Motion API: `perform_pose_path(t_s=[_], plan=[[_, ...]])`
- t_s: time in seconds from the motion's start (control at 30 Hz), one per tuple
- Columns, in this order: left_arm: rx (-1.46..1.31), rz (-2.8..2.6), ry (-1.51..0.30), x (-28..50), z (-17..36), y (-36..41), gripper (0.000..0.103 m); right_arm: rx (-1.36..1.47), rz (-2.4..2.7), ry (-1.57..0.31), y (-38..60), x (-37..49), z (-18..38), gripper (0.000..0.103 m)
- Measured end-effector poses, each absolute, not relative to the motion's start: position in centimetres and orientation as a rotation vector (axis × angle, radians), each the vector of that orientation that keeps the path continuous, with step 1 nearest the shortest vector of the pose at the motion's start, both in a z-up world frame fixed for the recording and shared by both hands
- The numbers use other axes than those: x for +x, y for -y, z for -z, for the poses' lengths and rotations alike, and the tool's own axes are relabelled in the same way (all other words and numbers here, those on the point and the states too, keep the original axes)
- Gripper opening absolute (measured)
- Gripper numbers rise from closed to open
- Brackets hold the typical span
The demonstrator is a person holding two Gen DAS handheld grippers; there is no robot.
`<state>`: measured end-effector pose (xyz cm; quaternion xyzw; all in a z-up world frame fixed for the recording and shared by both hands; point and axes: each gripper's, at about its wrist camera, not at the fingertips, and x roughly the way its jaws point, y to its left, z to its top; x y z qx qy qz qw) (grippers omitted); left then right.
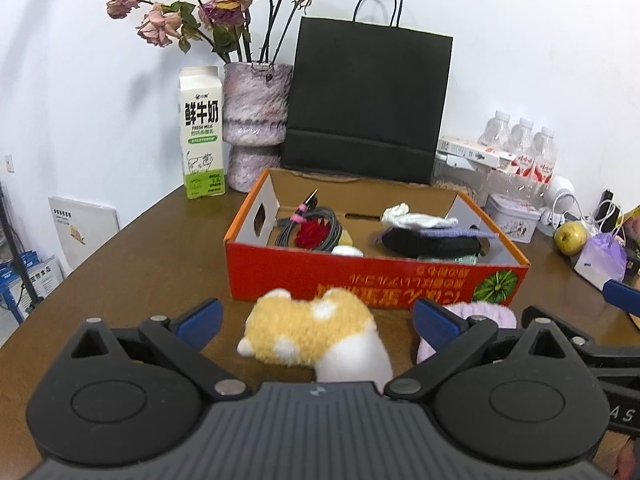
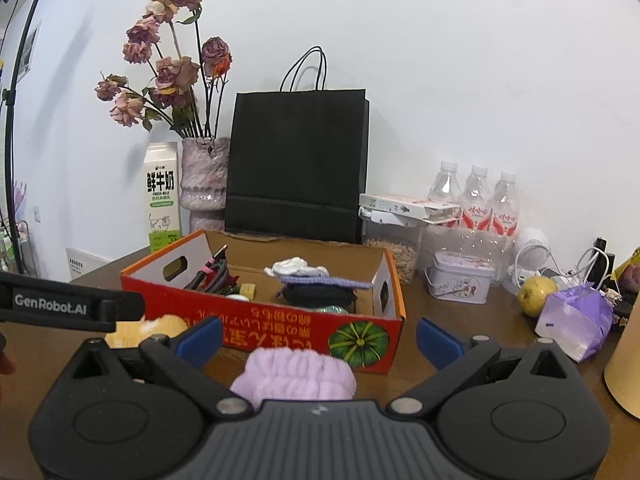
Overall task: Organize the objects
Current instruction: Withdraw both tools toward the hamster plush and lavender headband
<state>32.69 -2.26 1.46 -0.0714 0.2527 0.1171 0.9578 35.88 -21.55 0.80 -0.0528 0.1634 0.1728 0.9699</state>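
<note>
A red-orange cardboard box (image 1: 360,278) (image 2: 280,330) stands open on the brown table and holds cables, a black pouch, a purple cloth and white socks. In front of it lies a yellow-and-white plush sock (image 1: 316,336), between the spread fingers of my left gripper (image 1: 318,320), which is open and not touching it. A fluffy lilac sock (image 2: 294,374) (image 1: 486,320) lies to its right, between the blue pads of my open right gripper (image 2: 318,338). In the right wrist view, the yellow sock (image 2: 154,330) is partly hidden behind the left gripper's body.
Behind the box stand a milk carton (image 1: 202,132), a vase of dried roses (image 1: 256,124) and a black paper bag (image 1: 366,104). At the right are water bottles (image 2: 476,200), a tin (image 2: 460,282), a pear (image 2: 536,290), a purple bag (image 2: 576,322) and cables.
</note>
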Motion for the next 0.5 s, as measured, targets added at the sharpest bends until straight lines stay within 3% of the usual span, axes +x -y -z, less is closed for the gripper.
perform_pose_path(t_s=[0.5], plan=[[-0.107, -0.263, -0.605, 32.7, 2.0, 4.5, 0.103, -0.09, -0.356, -0.412, 25.7, 35.5, 1.8, 0.103]])
